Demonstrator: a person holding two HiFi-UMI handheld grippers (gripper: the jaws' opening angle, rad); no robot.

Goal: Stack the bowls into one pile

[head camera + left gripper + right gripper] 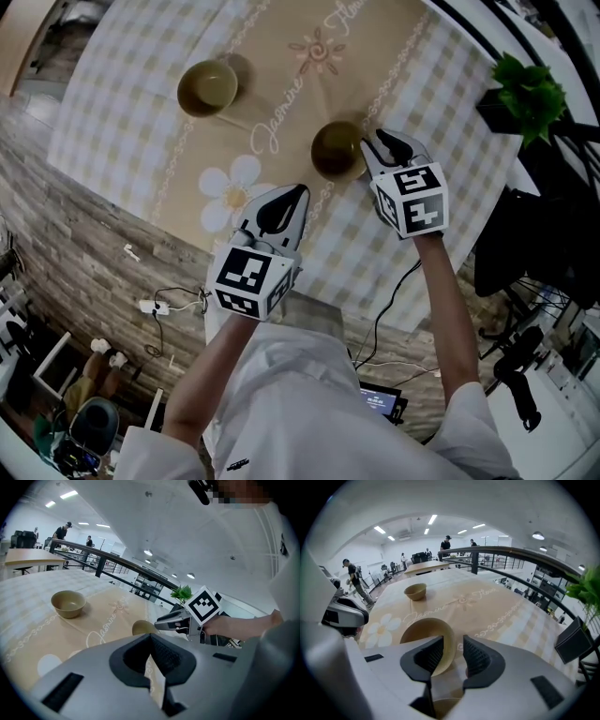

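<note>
Straddling the rim of the near bowl (337, 150), the right tool (386, 146) stands with its jaws apart. In the right gripper view one pad sits over the bowl's inside and the other outside its wall, and a strip of cloth (281, 56) shows between wall and outer pad, so I judge the grip is not yet made. The left tool (284, 204) hangs over the near edge of the desk (112, 122), jaws together with nothing between them, short of either bowl.

Both bowls stand upright, mouths up, well apart on the patterned cloth; neither is stacked, so the task looks to be at its first step. The far bowl (207, 87) lies to the person's left of the near bowl and further away across the desk, beyond the printed flower; in the right gripper view it sits ahead and a little left of the jaws (415, 591).

That direction is what the coming move turns on. Once the right tool pinches the rim, the near bowl must likely rise clear, travel left and away, and come down centred over the far bowl's mouth. The bowls are round, so no axis needs turning, only levelling. The left tool is the nearer to the far bowl and could steady it. A one-sided rim pinch may let the bowl tip as it lifts.
</note>
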